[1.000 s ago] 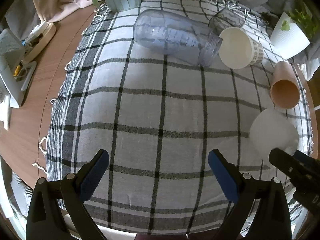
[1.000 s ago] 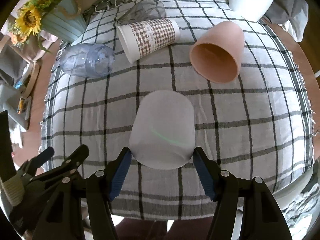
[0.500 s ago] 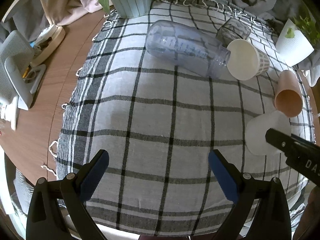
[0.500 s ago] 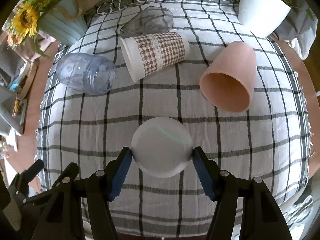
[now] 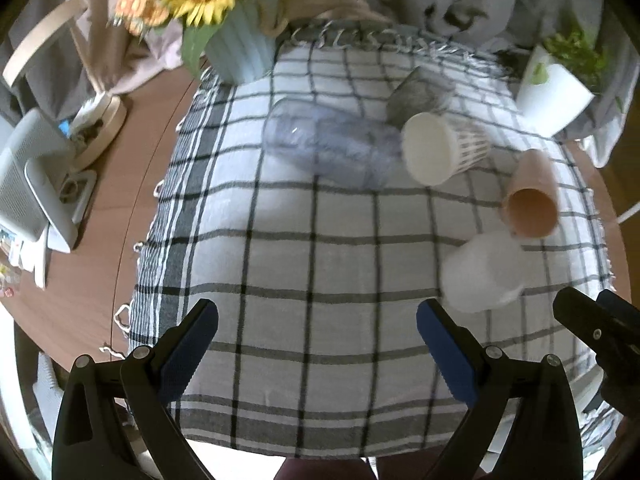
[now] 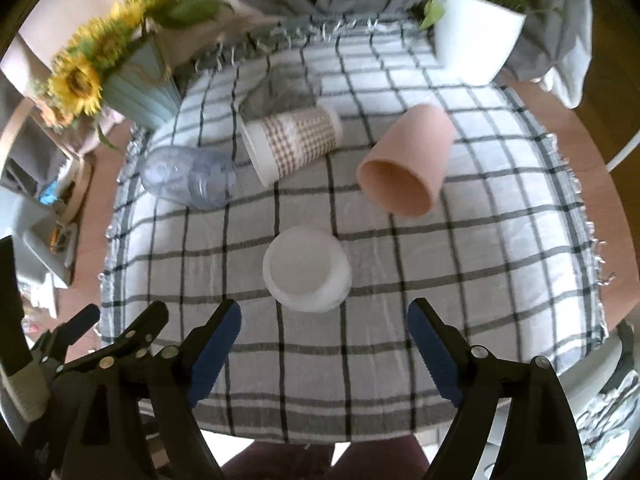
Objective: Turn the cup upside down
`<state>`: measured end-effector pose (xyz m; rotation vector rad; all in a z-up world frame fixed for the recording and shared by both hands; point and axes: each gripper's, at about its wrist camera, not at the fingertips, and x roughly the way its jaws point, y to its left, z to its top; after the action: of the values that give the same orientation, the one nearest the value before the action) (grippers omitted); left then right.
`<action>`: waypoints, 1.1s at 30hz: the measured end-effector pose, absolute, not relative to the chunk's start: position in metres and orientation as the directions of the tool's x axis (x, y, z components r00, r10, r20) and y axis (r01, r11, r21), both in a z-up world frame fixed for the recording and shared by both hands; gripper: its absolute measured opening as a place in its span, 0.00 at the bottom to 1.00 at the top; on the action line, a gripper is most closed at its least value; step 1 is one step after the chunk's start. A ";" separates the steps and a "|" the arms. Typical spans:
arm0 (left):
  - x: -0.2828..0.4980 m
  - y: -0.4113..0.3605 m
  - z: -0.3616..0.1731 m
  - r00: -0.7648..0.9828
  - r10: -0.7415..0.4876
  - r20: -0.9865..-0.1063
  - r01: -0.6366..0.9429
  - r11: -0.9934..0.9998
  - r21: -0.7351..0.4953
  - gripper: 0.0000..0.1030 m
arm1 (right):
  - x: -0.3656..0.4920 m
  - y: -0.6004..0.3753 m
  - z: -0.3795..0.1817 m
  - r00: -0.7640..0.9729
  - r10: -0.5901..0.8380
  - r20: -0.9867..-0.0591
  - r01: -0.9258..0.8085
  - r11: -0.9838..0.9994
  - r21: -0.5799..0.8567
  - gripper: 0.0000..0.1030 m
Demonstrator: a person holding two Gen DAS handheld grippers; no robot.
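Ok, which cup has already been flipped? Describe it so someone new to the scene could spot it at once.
Start at the checked tablecloth and look at its near edge, just ahead of the open right tool. There stands a frosted white cup, mouth down, flat base up. The pink cup, the houndstooth paper cup and the clear bottle behind it all lie on their sides.

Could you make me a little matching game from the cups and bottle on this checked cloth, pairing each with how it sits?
Things:
1. frosted white plastic cup
2. pink plastic cup
3. checked paper cup
4. clear plastic bottle

States:
A. lying at the cloth's left side
B. standing upside down, free of the open right gripper
C. on its side, white rim leftward
D. on its side, mouth toward the camera

Pairs: 1-B, 2-D, 3-C, 4-A
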<state>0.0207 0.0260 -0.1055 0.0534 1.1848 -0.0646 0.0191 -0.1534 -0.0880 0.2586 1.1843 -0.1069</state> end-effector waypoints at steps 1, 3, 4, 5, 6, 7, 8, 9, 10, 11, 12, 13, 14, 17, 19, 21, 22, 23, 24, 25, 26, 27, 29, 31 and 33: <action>0.019 0.024 -0.100 0.382 -0.030 -0.924 0.085 0.996 0.002 0.98 | 0.013 -0.157 -0.081 0.390 0.055 -0.919 0.222 0.963 0.151 0.83; 0.015 0.019 -0.090 0.398 -0.041 -0.916 0.096 0.995 -0.003 0.98 | 0.007 -0.161 -0.072 0.410 0.053 -0.911 0.231 0.960 0.160 0.84; 0.013 0.017 -0.086 0.406 -0.041 -0.913 0.099 0.995 0.000 0.98 | 0.002 -0.163 -0.066 0.426 0.045 -0.904 0.238 0.958 0.159 0.84; 0.011 0.015 -0.080 0.420 -0.042 -0.907 0.105 0.994 0.003 0.99 | -0.002 -0.165 -0.060 0.442 0.039 -0.896 0.242 0.957 0.161 0.84; 0.008 0.013 -0.075 0.430 -0.041 -0.902 0.109 0.994 0.007 0.99 | -0.006 -0.165 -0.055 0.457 0.035 -0.889 0.244 0.956 0.163 0.85; 0.006 0.013 -0.072 0.436 -0.042 -0.899 0.110 0.994 0.007 0.99 | -0.011 -0.167 -0.050 0.472 0.031 -0.881 0.245 0.955 0.165 0.86; 0.003 0.012 -0.067 0.445 -0.047 -0.894 0.108 0.994 0.001 0.99 | -0.014 -0.167 -0.046 0.483 0.027 -0.875 0.246 0.955 0.166 0.87; 0.000 0.012 -0.063 0.453 -0.050 -0.890 0.102 0.995 -0.004 0.99 | -0.018 -0.168 -0.041 0.495 0.026 -0.869 0.243 0.956 0.167 0.87; -0.002 0.013 -0.060 0.460 -0.053 -0.886 0.098 0.995 -0.009 0.99 | -0.020 -0.169 -0.038 0.501 0.027 -0.865 0.240 0.956 0.169 0.87; -0.005 0.014 -0.056 0.469 -0.055 -0.882 0.090 0.996 -0.014 0.99 | -0.023 -0.169 -0.035 0.509 0.025 -0.861 0.239 0.956 0.169 0.87; -0.007 0.014 -0.052 0.477 -0.055 -0.877 0.087 0.996 -0.015 0.99 | -0.026 -0.169 -0.032 0.518 0.017 -0.855 0.239 0.957 0.164 0.87; -0.010 0.014 -0.049 0.484 -0.057 -0.873 0.087 0.996 -0.016 0.99 | -0.029 -0.170 -0.028 0.529 0.006 -0.848 0.239 0.958 0.156 0.88; -0.011 0.014 -0.047 0.494 -0.056 -0.868 0.088 0.996 -0.014 0.99 | -0.032 -0.170 -0.026 0.537 0.000 -0.844 0.241 0.958 0.153 0.89; -0.017 0.012 -0.038 0.524 -0.044 -0.850 0.091 0.996 0.005 0.99 | -0.039 -0.171 -0.018 0.563 -0.007 -0.826 0.242 0.958 0.157 0.91; -0.019 0.013 -0.034 0.537 -0.054 -0.842 0.094 0.996 -0.004 0.99 | -0.044 -0.171 -0.012 0.584 -0.010 -0.812 0.240 0.957 0.161 0.94; -0.020 0.014 -0.029 0.552 -0.055 -0.832 0.090 0.996 -0.006 1.00 | -0.047 -0.172 -0.009 0.594 -0.012 -0.804 0.242 0.956 0.164 0.97; -0.021 0.014 -0.028 0.559 -0.054 -0.828 0.089 0.996 -0.005 1.00 | -0.048 -0.172 -0.007 0.599 -0.013 -0.801 0.243 0.956 0.166 0.97; -0.021 0.014 -0.027 0.564 -0.051 -0.824 0.087 0.996 -0.002 1.00 | -0.050 -0.172 -0.006 0.604 -0.016 -0.797 0.245 0.955 0.168 0.98; -0.021 0.014 -0.025 0.570 -0.049 -0.820 0.085 0.996 0.000 1.00 | -0.051 -0.173 -0.004 0.611 -0.021 -0.791 0.250 0.954 0.168 0.99; -0.022 0.014 -0.023 0.576 -0.049 -0.816 0.085 0.996 0.000 1.00 | -0.052 -0.174 -0.003 0.615 -0.024 -0.788 0.253 0.953 0.169 0.99; -0.022 0.014 -0.023 0.580 -0.049 -0.813 0.085 0.996 0.000 1.00 | -0.053 -0.175 -0.001 0.620 -0.028 -0.784 0.258 0.951 0.169 0.99; -0.022 0.013 -0.022 0.581 -0.050 -0.813 0.087 0.996 0.001 1.00 | -0.054 -0.175 -0.001 0.622 -0.031 -0.782 0.260 0.951 0.169 0.99; -0.022 0.012 -0.022 0.582 -0.052 -0.811 0.092 0.996 0.002 1.00 | -0.054 -0.175 0.000 0.624 -0.033 -0.781 0.264 0.950 0.170 0.99; -0.022 0.011 -0.021 0.583 -0.060 -0.810 0.100 0.995 -0.002 1.00 | -0.054 -0.176 0.000 0.623 -0.031 -0.782 0.261 0.950 0.170 0.99; -0.023 0.011 -0.021 0.584 -0.064 -0.810 0.102 0.995 -0.005 1.00 | -0.054 -0.176 0.000 0.620 -0.029 -0.784 0.259 0.951 0.170 0.99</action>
<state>-0.0226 0.0111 -0.0211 0.0439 0.9427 -0.0970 -0.0537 -0.1758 0.0003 0.2789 0.8898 -0.1678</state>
